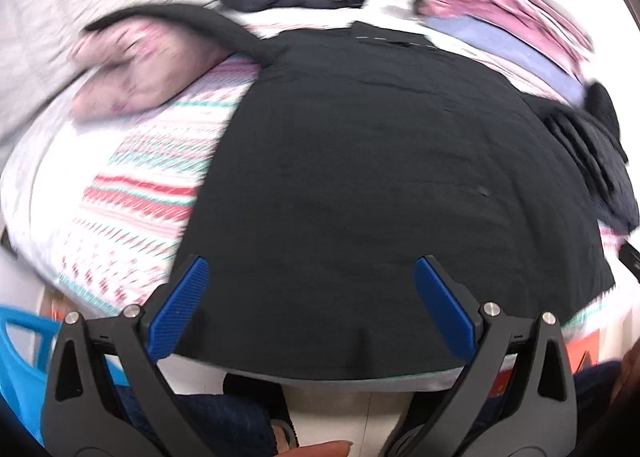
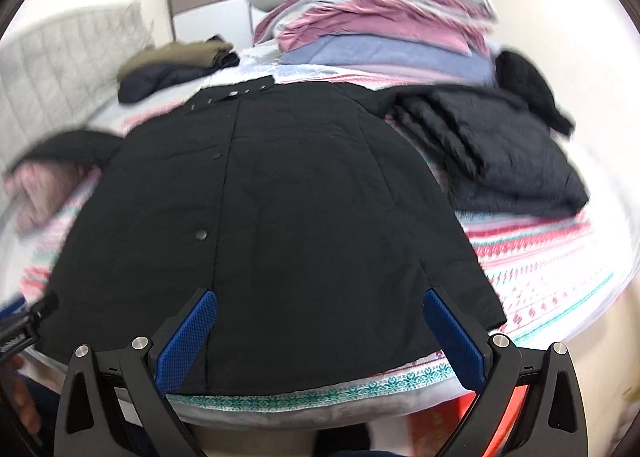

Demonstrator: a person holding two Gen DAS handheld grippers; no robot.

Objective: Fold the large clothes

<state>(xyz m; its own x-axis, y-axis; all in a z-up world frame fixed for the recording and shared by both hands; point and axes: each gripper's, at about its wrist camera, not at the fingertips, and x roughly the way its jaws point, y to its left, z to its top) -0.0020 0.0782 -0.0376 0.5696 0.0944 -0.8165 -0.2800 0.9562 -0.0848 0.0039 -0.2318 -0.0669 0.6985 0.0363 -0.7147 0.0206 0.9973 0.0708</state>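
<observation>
Right wrist view: a large black coat (image 2: 280, 197) is seen laid flat on a bed, front side up, with a line of dark snap buttons (image 2: 201, 234) running along its closure; its long axis runs from the near edge of the bed away towards the far end, the hem lying nearest and the collar end pointing away; a sleeve is spread out to the left over a pink pillow (image 2: 36, 185); the patterned bedspread (image 2: 540, 269), striped in red, teal and white, is exposed on both sides of the coat. Just to the right of the coat a folded dark quilted garment (image 2: 504, 145) is placed, with a black fuzzy item (image 2: 528, 85) beyond it; a stack of pink, blue and grey bedding (image 2: 380, 25) is piled at the far end; a dark jacket with an olive garment on it (image 2: 172, 65) is set at the far left. The right gripper (image 2: 320, 333) is held wide open above the hem, nothing being gripped. In the left wrist view the left gripper (image 1: 312, 301) is likewise held wide open and empty over the coat's (image 1: 380, 177) near edge; a blue plastic object (image 1: 20, 353) is visible at the lower left.
</observation>
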